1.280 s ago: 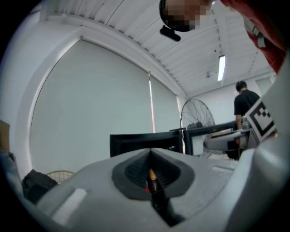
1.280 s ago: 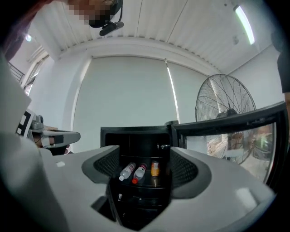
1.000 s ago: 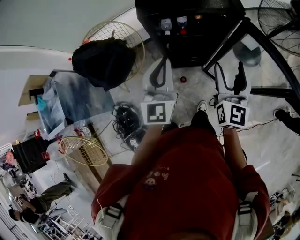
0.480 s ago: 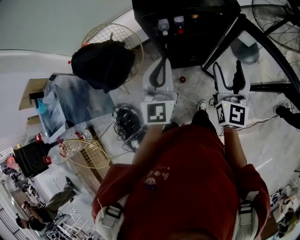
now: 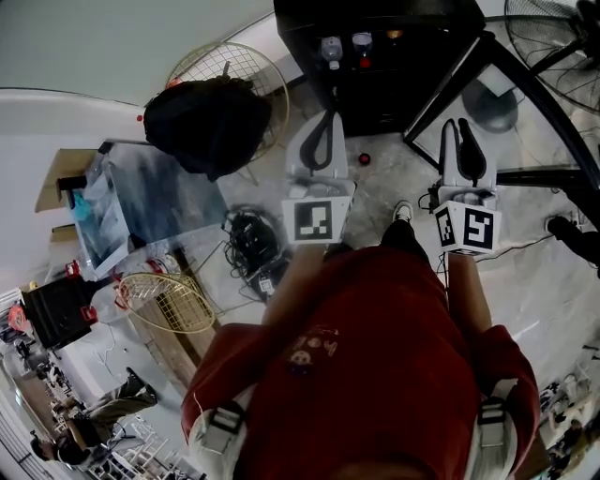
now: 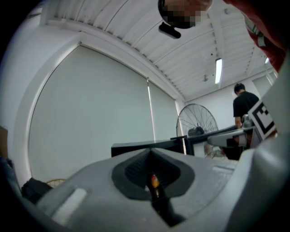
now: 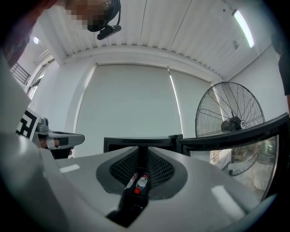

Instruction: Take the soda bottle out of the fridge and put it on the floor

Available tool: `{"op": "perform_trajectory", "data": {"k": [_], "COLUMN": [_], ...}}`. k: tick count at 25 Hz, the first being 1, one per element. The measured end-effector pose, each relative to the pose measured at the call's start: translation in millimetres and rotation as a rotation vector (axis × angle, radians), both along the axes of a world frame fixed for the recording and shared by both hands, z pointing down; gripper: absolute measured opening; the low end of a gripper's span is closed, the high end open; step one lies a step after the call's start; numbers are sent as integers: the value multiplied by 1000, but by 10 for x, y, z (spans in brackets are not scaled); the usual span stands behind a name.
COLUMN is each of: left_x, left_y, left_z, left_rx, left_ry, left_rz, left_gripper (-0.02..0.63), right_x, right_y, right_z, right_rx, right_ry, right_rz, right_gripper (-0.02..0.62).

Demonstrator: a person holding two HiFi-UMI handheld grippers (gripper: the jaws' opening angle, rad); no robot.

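The soda bottle [image 7: 141, 182], small with a red cap, stands by another bottle [image 7: 131, 180] inside the black box fridge [image 5: 375, 19], straight ahead of the right gripper [image 5: 459, 124]. That gripper's jaws have just been closing to a thin empty slit, and the fridge's glass door [image 5: 448, 86] hangs open just beside it. The left gripper [image 5: 326, 117], next to it, is closed and empty. Below them spreads pale stone floor [image 5: 394, 173].

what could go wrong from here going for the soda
1. The right tool has just been closing its jaws on nothing, to a narrow gap. Unless reopened, it would likely shove the bottles in the fridge rather than grip one.
2. The bottles stand close together, so a neighbour may topple.
3. The open fridge door is beside the right tool, and a swing outward could hit it.
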State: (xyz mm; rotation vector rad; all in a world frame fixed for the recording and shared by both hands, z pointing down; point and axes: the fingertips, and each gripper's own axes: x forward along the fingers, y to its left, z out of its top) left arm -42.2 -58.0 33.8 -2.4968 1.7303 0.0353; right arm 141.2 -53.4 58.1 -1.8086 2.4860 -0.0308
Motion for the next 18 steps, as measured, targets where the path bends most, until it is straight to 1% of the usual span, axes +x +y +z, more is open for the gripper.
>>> {"op": "perform_trajectory", "data": {"k": [3, 7, 13, 18], "left_x": [9, 9, -27, -42], "left_y": [23, 59, 96, 117], "left_z": [-17, -47, -47, -46], "left_rx": [4, 19, 8, 14], "left_ry": [-1, -8, -13, -22], "left_rz": [3, 11, 15, 16], "left_gripper": [0, 0, 0, 0], "right_x": [-4, -30, -53, -82], "right_y": [22, 29, 39, 55], "right_z": [-22, -16, -18, 20], "right_rx": [-3, -24, -25, -42], "right_ry": [4, 15, 29, 25], "right_rz": [1, 5, 14, 8], "right_gripper": [0, 0, 0, 0]}}
